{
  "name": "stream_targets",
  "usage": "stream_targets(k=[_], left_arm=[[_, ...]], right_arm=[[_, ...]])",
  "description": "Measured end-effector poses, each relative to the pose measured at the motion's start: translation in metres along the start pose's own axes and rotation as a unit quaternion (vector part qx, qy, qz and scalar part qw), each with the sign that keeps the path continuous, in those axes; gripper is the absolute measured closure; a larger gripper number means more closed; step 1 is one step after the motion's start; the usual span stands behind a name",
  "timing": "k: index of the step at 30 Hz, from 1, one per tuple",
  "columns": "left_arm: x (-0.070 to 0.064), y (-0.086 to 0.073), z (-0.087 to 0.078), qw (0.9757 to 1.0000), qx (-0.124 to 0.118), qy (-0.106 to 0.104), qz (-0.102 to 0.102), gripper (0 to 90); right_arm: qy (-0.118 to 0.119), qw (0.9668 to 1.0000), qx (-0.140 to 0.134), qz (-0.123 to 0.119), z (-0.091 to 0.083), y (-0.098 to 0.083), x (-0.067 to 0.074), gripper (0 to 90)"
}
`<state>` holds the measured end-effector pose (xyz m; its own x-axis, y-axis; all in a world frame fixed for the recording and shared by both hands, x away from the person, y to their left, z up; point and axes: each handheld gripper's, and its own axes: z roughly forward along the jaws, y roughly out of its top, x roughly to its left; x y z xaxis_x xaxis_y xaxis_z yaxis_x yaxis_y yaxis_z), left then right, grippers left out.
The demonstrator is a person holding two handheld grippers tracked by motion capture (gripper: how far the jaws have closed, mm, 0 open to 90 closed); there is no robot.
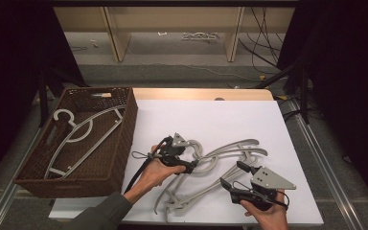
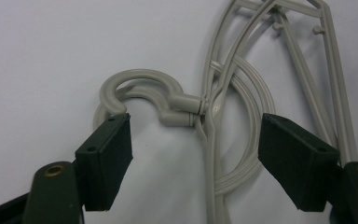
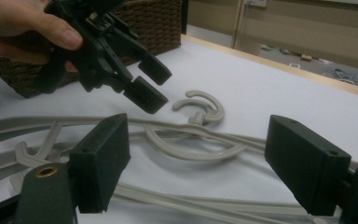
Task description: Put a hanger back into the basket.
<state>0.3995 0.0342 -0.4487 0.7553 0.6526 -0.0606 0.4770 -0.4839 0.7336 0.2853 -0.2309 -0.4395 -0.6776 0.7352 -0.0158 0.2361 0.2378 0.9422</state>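
On the white surface (image 1: 211,120) lies a loose pile of pale grey plastic clothes hangers (image 1: 220,160), crossing one over another in front of the person. Their curved hooks (image 2: 142,91) lie together at the left end of the pile, one on top of the other, flat on the surface.

The left gripper (image 1: 190,166) is held in the person's left hand (image 1: 155,172) and hangs just above these hooks. Its jaws stand spread — the hook and the neck of the hangers are seen between them in the left gripper view, but the pads do not press on anything. The tip of one jaw is very near the open end of the hook; if it touches cannot be told.

The right gripper (image 1: 231,175), held in the right hand (image 1: 266,211), is near the right lower part of the pile and points toward the other gripper. Its jaws are also spread wide, with nothing between the pads; the hanger bars lie on the surface behind them in the right gripper view.

At the left of the surface stands a dark brown woven wicker basket (image 1: 124,129). Inside it lies one more grey hanger (image 1: 84,136) — flat on the bottom, with the hook toward the far left corner.
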Motion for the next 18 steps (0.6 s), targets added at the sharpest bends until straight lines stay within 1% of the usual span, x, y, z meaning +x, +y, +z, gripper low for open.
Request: stream_targets(k=[2, 3, 4, 5, 6, 7, 8, 9, 10, 11, 13, 14, 15, 16, 17, 18], left_arm=[[-0.001, 0.002, 0.004, 0.9999, 0.011, -0.002, 0.002, 26.0], [-0.001, 0.002, 0.006, 0.9999, 0.012, 0.001, 0.003, 26.8], [-0.001, 0.003, 0.009, 0.9999, 0.014, 0.0, 0.004, 27.9], [-0.001, 0.004, 0.011, 0.9998, 0.018, -0.001, 0.002, 28.3], [-0.001, 0.005, 0.012, 0.9997, 0.022, 0.0, 0.007, 28.7], [-0.001, 0.005, 0.013, 0.9994, 0.031, -0.002, 0.012, 29.6], [-0.001, 0.006, 0.015, 0.9994, 0.034, -0.001, 0.011, 30.7], [-0.001, 0.006, 0.017, 0.9993, 0.035, -0.001, 0.011, 32.1], [-0.001, 0.006, 0.018, 0.9991, 0.041, -0.001, 0.014, 33.3], [-0.001, 0.006, 0.019, 0.9985, 0.049, -0.003, 0.023, 35.6], [-0.002, 0.006, 0.023, 0.9982, 0.055, -0.004, 0.024, 39.6], [-0.002, 0.007, 0.024, 0.9981, 0.057, -0.008, 0.021, 40.5], [-0.001, 0.008, 0.025, 0.9977, 0.063, -0.01, 0.024, 43.5], [0.0, 0.008, 0.027, 0.9976, 0.064, -0.012, 0.023, 46.1], [-0.001, 0.009, 0.028, 0.9974, 0.068, -0.01, 0.022, 46.7], [-0.001, 0.01, 0.029, 0.9969, 0.074, -0.014, 0.023, 48.9]], right_arm=[[-0.001, 1.0, -0.004, -0.005, 0.001, 0.0, -0.001, 23.2], [0.002, 1.0, 0.0, 0.0, 0.0, 0.0, 0.0, 23.2], [0.0, 1.0, -0.005, -0.008, 0.0, 0.0, -0.001, 23.3], [0.002, 0.9999, -0.013, -0.008, 0.002, 0.0, -0.001, 23.3], [0.004, 0.9999, -0.012, -0.006, 0.002, 0.0, 0.0, 23.3], [0.008, 0.9999, -0.006, 0.003, 0.002, 0.0, 0.001, 23.3], [0.008, 0.9999, -0.006, 0.002, 0.002, 0.0, 0.001, 23.3], [0.005, 0.9999, -0.008, -0.004, 0.001, 0.0, 0.0, 23.3], [0.0, 0.9999, -0.007, -0.009, 0.001, 0.001, 0.0, 23.3], [0.0, 0.9999, -0.007, -0.009, 0.001, 0.001, -0.001, 23.3], [0.0, 0.9999, -0.007, -0.009, 0.0, 0.0, 0.0, 23.4], [0.0, 0.9999, -0.006, -0.01, 0.0, 0.0, -0.001, 23.4], [0.0, 0.9999, -0.007, -0.01, 0.001, 0.001, -0.001, 23.4], [0.002, 1.0, -0.005, -0.007, 0.001, 0.001, 0.0, 23.4], [0.009, 0.9999, -0.006, 0.002, 0.002, 0.0, 0.001, 23.4], [0.009, 0.9999, -0.006, 0.001, 0.002, 0.0, 0.001, 23.4]])
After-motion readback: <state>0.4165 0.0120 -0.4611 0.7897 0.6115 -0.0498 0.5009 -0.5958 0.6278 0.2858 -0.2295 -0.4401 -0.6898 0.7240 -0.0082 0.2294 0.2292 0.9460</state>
